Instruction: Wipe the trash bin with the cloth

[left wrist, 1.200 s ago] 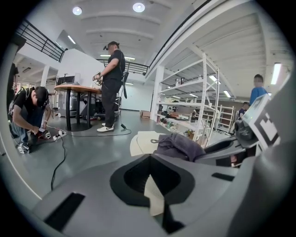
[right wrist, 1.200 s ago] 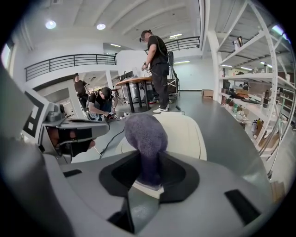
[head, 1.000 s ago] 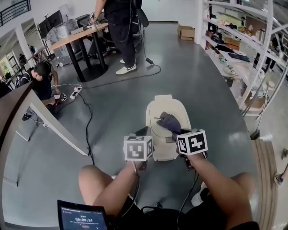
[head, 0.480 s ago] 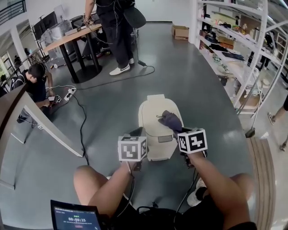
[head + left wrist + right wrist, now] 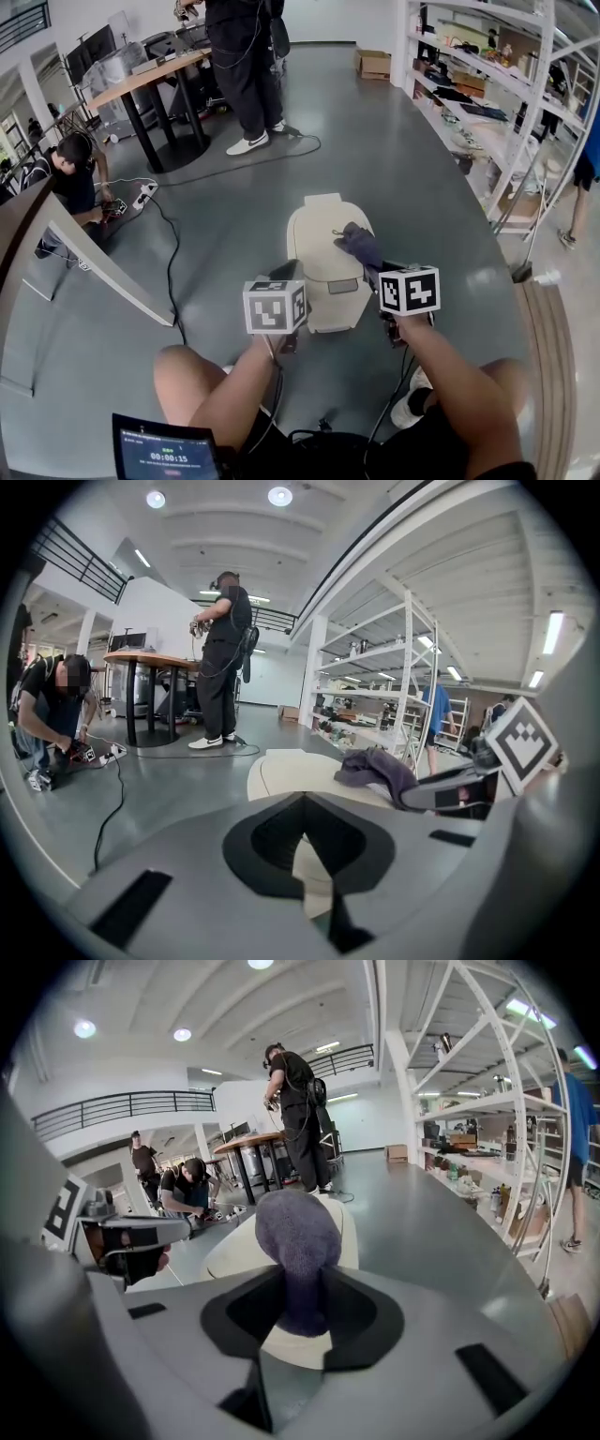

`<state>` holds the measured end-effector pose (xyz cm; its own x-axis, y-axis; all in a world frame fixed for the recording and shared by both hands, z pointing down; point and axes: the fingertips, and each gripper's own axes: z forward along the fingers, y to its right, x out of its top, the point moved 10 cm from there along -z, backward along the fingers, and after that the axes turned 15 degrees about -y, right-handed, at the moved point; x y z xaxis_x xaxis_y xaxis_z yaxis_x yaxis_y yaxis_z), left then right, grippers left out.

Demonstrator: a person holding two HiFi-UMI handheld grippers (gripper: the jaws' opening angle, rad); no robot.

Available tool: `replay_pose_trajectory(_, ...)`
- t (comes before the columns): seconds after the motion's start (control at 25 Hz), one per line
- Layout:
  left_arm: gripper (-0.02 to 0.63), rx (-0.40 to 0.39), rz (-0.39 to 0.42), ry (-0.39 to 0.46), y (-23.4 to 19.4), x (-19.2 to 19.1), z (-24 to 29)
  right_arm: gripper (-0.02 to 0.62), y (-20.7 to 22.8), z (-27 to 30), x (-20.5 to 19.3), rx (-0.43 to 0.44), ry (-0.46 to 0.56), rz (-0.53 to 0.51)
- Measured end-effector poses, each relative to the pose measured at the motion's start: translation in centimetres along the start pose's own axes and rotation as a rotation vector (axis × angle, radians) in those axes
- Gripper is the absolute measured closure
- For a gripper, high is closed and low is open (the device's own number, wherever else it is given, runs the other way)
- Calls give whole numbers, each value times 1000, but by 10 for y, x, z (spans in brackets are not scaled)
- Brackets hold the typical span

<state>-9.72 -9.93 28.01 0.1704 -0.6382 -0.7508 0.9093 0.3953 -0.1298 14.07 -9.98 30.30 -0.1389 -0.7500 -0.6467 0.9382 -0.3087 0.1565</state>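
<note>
A cream trash bin stands on the grey floor in front of my knees. A dark purple-grey cloth lies bunched on the right side of its lid. My right gripper is shut on the cloth, which sticks up between its jaws over the bin. My left gripper hovers by the bin's left near corner, jaws together with nothing in them. In the left gripper view the bin and cloth lie just ahead of the left gripper.
A person stands at a round table at the back. Another person crouches at left by floor cables. White shelving lines the right side. A slanted board is at left, a tablet by my knee.
The cloth and right gripper have slid toward the right side of the bin lid. The left gripper stays beside the bin. A person in blue has come into view at far right.
</note>
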Motion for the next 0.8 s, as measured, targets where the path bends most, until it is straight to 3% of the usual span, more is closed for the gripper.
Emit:
replay_pose_trajectory(0.24, 607, 15, -55, 44, -14, -3, -16, 482, -30, -11, 5, 57, 100, -74)
replay_pose_trajectory(0.48, 607, 43, -88, 32, -19, -31, -36, 482, -65, -10, -5, 113, 115, -113)
replay_pose_trajectory(0.8, 607, 83, -115, 56, -19, -68, -69, 482, -101, -8, -41, 100, 132, -115)
